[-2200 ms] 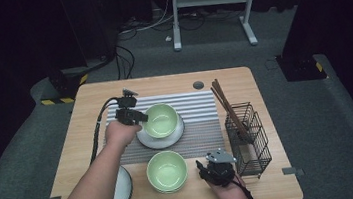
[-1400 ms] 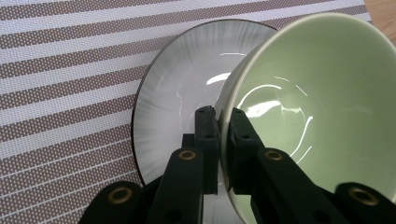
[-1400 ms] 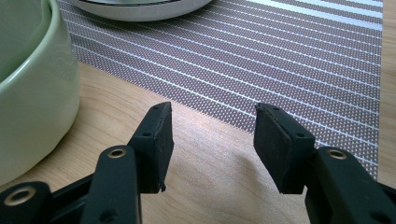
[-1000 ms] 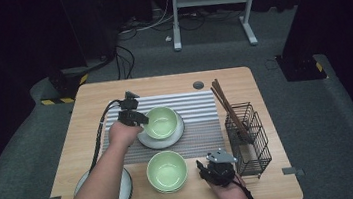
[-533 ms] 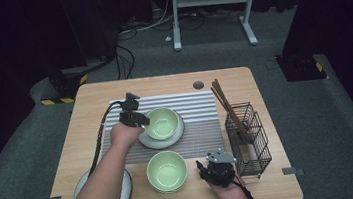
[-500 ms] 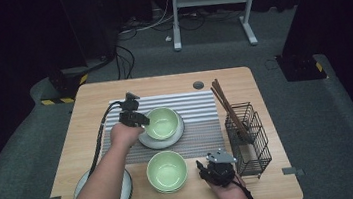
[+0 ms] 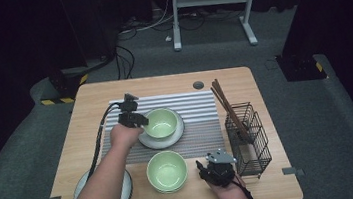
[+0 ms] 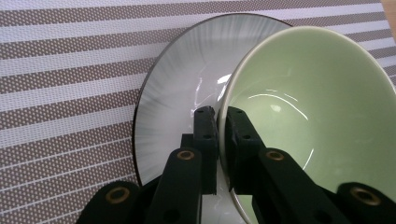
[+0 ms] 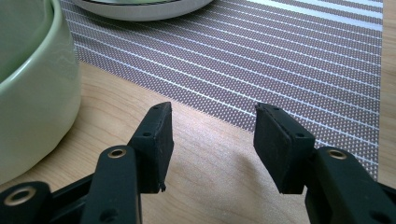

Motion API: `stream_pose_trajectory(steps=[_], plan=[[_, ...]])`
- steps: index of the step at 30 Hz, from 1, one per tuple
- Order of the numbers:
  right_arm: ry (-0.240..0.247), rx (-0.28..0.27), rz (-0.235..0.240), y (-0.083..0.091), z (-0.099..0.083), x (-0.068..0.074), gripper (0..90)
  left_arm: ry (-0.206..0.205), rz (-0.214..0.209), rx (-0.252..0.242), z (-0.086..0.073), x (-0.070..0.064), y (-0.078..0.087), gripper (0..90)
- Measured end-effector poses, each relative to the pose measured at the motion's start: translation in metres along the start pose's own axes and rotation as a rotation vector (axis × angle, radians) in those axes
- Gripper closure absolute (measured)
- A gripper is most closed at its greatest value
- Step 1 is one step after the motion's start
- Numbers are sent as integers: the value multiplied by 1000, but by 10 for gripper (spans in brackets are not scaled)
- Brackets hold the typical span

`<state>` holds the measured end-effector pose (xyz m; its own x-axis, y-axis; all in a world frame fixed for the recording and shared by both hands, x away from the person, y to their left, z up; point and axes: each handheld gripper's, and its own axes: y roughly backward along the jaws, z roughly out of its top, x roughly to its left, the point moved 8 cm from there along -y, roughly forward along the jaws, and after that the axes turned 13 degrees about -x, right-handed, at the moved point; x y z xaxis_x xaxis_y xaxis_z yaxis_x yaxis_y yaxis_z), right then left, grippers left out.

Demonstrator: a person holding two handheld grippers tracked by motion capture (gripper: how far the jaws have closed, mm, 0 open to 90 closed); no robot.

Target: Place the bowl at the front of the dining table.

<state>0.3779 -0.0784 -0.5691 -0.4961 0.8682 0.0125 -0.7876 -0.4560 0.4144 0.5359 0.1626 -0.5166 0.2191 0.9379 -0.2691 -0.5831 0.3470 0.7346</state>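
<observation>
1. Now my left gripper [image 8: 221, 122] is pinching the thin rim of the green bowl [image 8: 317, 112], one jaw inside and one outside. The bowl sits on the grey plate [image 8: 182, 84], in the middle of the striped mat [image 7: 198, 129].
2. I think the rim could slip out if I lift fast, because the jaws hold only a small bit of a smooth, shiny edge. Then the bowl would drop back on the plate and might chip.
3. The bowl looks tipped toward me in the left gripper view. If I tip it more, it could push the plate across the mat.
4. My right gripper [image 9: 212, 140] has its jaws spread apart and holds nothing. It rests on the wood just off the near edge of the mat, right beside the second green bowl [image 7: 167, 170].
5. If I swing that hand sideways, I could knock the second bowl, or bump the wire basket [image 7: 249, 139] beside the mat.
</observation>
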Motion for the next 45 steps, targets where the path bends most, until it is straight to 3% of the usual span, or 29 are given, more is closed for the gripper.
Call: stream_pose_trajectory(steps=[5,10,13,15,18,35,45], plan=[[1,-2,0,0,0,-1,470,10,1,-2,0,0,0,838],[3,2,1,0,0,0,470,-12,8,-18,0,0,0,832],[0,1,1,0,0,0,470,-26,14,-47,2,-1,2,765],[1,1,2,0,0,0,470,-59,30,-53,2,-2,3,727],[6,0,4,-1,0,0,469,-66,38,-47,0,-3,5,654],[17,5,9,-3,0,4,468,-191,85,-66,-3,-10,31,450],[19,8,12,-3,-1,5,468,-213,79,-79,-7,-19,43,339]])
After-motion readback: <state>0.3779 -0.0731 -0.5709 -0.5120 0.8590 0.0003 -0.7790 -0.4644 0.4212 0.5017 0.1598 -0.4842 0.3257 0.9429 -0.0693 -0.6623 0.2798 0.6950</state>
